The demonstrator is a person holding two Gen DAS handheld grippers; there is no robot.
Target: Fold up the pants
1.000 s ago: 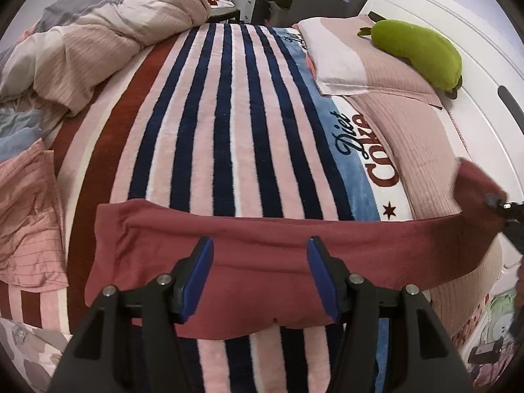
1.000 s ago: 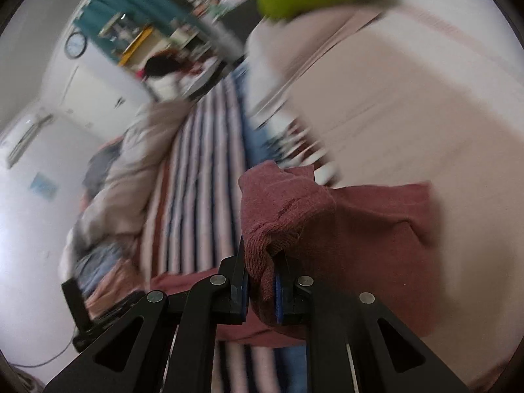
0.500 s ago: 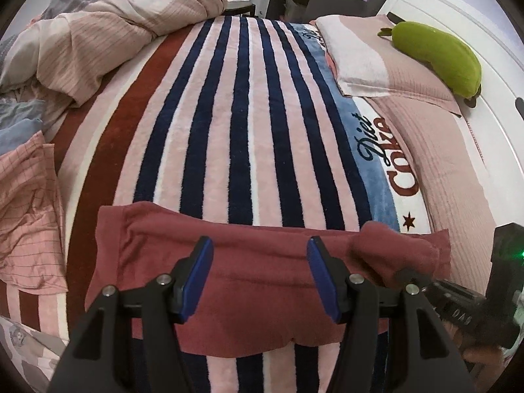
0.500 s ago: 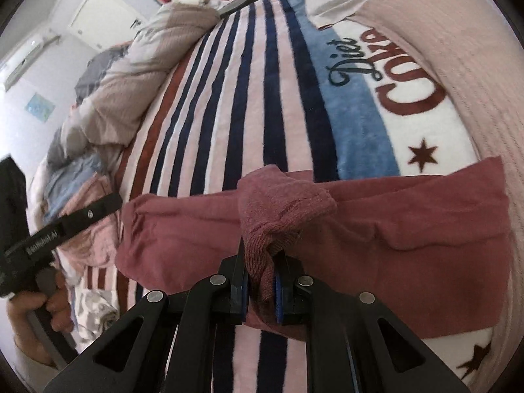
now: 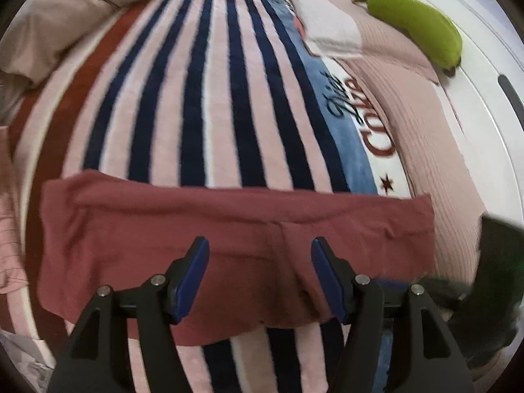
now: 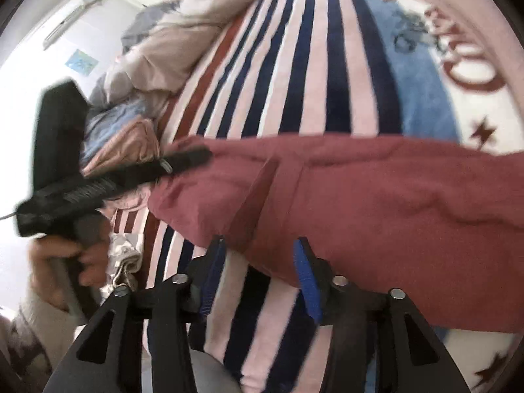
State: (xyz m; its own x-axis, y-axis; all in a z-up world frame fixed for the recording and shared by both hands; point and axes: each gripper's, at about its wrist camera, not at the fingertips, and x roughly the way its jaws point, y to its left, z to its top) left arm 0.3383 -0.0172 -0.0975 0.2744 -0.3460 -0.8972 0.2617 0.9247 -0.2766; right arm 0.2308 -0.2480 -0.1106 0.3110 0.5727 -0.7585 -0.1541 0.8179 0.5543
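Note:
The dusty-red pants [image 5: 229, 222] lie flat across the striped blanket [image 5: 209, 98], doubled over, with a fold edge running down their middle. My left gripper [image 5: 258, 262] hovers over their near half, its jaws opening, and the blue pads do not press on the cloth. In the right wrist view the pants [image 6: 376, 196] stretch from the centre to the right. My right gripper [image 6: 258, 262] stands at their near edge, its jaws opening with no cloth between them. A hand [image 6: 65, 255] holds the left gripper's black body at the left.
A green plush [image 5: 416, 29] and pink pillows [image 5: 330, 23] lie by the white headboard [image 5: 484, 98]. A crumpled beige duvet [image 5: 65, 16] fills the far left. Pink striped cloth [image 5: 6, 229] lies at the left edge.
The right gripper carried the pant end leftward over the pants, set it down and let go. The pants now lie doubled. The left gripper sank closer to them.

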